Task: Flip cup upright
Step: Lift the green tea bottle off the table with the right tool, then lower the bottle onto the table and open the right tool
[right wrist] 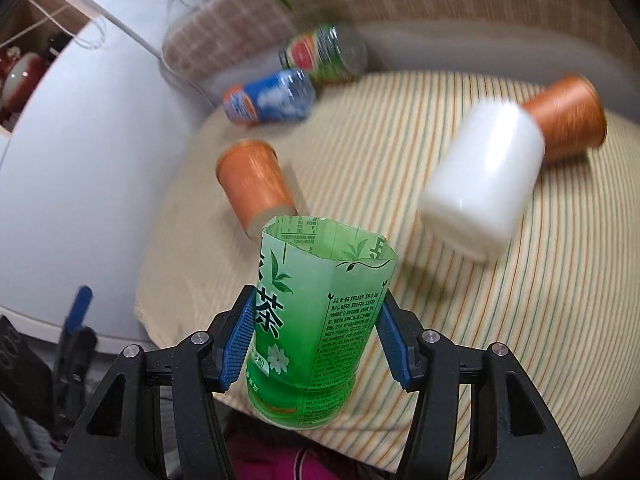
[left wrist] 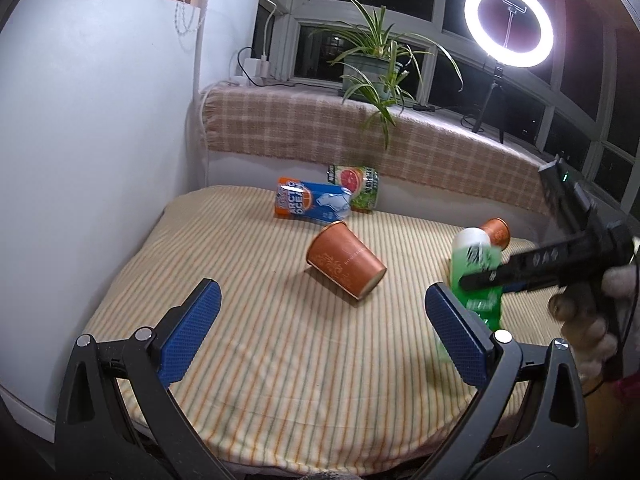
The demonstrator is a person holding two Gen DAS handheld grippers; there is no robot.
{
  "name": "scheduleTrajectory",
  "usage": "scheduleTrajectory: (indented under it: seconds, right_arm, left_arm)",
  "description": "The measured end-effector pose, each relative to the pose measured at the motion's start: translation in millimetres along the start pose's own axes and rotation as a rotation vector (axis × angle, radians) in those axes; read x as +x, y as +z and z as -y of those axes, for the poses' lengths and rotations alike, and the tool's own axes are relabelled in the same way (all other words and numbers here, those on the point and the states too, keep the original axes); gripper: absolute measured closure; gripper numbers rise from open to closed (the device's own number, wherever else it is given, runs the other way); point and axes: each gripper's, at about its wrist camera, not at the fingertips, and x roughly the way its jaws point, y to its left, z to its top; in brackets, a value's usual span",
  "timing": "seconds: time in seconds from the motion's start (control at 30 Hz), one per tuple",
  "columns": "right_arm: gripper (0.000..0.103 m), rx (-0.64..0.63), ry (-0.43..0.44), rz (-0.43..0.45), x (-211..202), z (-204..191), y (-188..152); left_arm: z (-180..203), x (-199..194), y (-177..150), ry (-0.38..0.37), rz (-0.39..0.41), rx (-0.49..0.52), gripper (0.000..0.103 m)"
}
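Observation:
My right gripper (right wrist: 314,332) is shut on a green cut-bottle cup (right wrist: 316,320) with tea print, holding it above the striped cloth, open end pointing away from the camera. In the left wrist view the green cup (left wrist: 476,276) shows at the right, clamped in the right gripper (left wrist: 486,278), blurred. My left gripper (left wrist: 320,320) is open and empty above the cloth's near side. An orange paper cup (left wrist: 346,260) lies on its side ahead of it; it also shows in the right wrist view (right wrist: 256,184). A white cup (right wrist: 484,178) appears blurred at the right.
A second orange cup (right wrist: 568,116) lies on its side at the far right. A blue can-cup (left wrist: 312,202) and a grapefruit-print green cup (left wrist: 356,186) lie at the back. The striped table cloth (left wrist: 280,360) ends at a white wall on the left. A plant (left wrist: 372,64) and ring light (left wrist: 508,24) stand behind.

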Motion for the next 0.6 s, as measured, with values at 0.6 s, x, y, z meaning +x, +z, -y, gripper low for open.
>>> scheduleTrajectory:
  seconds: [0.6]
  right_arm:
    - [0.036, 0.059, 0.040, 0.019, 27.6, 19.0, 1.2]
  left_arm:
    - [11.5, 8.2, -2.9, -0.037, -0.052, 0.010, 0.000]
